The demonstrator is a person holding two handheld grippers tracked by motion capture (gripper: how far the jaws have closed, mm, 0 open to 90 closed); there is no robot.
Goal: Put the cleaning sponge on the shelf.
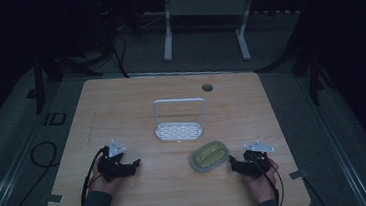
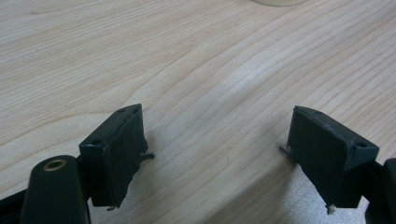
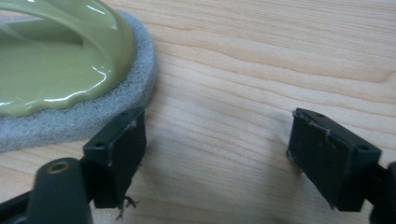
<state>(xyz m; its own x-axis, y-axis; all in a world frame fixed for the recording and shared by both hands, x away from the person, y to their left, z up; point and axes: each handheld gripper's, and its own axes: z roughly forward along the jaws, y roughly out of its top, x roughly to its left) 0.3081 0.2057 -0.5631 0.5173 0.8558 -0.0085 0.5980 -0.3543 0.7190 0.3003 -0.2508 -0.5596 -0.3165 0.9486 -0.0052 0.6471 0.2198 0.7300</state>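
Observation:
A green scrubber with a grey sponge base lies on the wooden table, right of centre. My right gripper rests on the table just right of it, open, with bare wood between its jaws. In the right gripper view the green scrubber lies at the upper left, just beyond the left jaw and apart from it. My left gripper rests at the table's front left, open and holding nothing. The left gripper view has plain wood between its jaws.
A white rack with a tall wire handle stands at the table's middle, behind the scrubber. A round cable hole sits near the far edge. Cables trail from both grippers off the front edge. A pale rim peeks in at the top.

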